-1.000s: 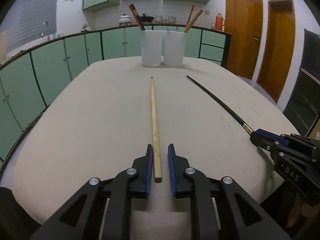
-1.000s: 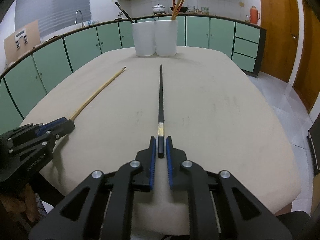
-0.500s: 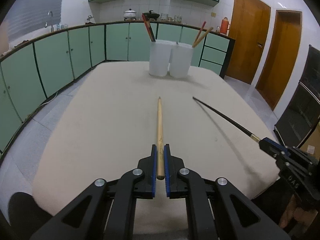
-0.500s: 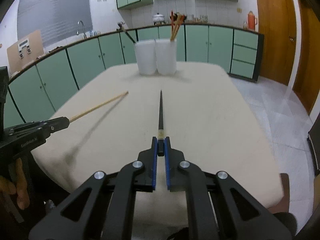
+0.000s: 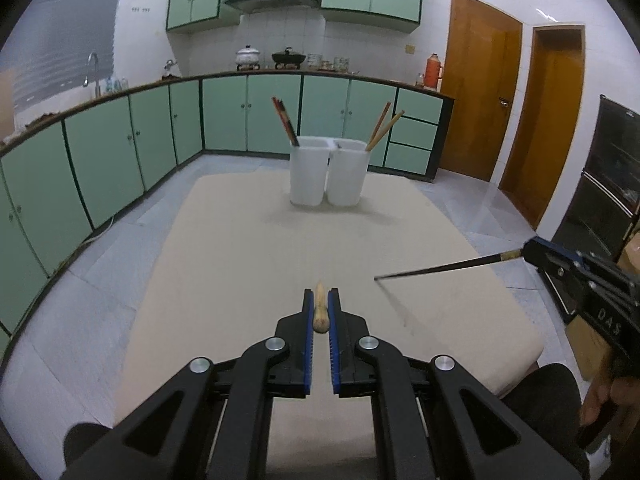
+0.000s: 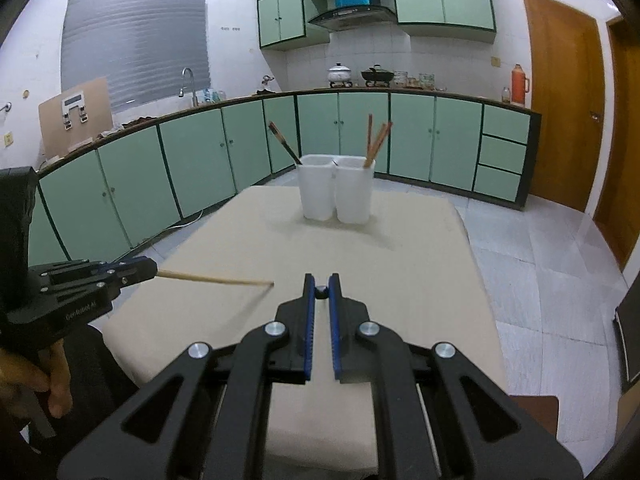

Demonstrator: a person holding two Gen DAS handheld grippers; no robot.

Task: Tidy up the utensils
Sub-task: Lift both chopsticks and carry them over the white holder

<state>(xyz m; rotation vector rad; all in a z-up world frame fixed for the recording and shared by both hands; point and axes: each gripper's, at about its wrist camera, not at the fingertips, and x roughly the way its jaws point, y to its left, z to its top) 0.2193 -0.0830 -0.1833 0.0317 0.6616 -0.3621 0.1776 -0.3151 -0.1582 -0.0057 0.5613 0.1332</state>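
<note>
From where I sat at the controls, the sorting looked partly done: the left white cup [image 5: 307,172] already held dark chopsticks [image 5: 285,126] and the right white cup [image 5: 347,174] held wooden chopsticks [image 5: 383,127], the two cups touching each other at the far end of the beige table [image 5: 224,264]. I could see nothing loose lying on the tabletop; the last two pieces were both in my tongs, clear of the surface. The left gripper [image 5: 320,300] was clamped on the wooden chopstick [image 6: 216,279], and the right gripper [image 6: 321,289] was clamped on the black chopstick [image 5: 444,267] at its gold-banded end. Each stick ran straight out along its gripper's fingers, so in its own camera I saw it almost end-on; from the other camera its long axis lay close to level, tip aimed over the table toward the middle. What I judged was left: carry each across to the cups, tilt it tip-down, and drop wood with wood, black with dark.
</note>
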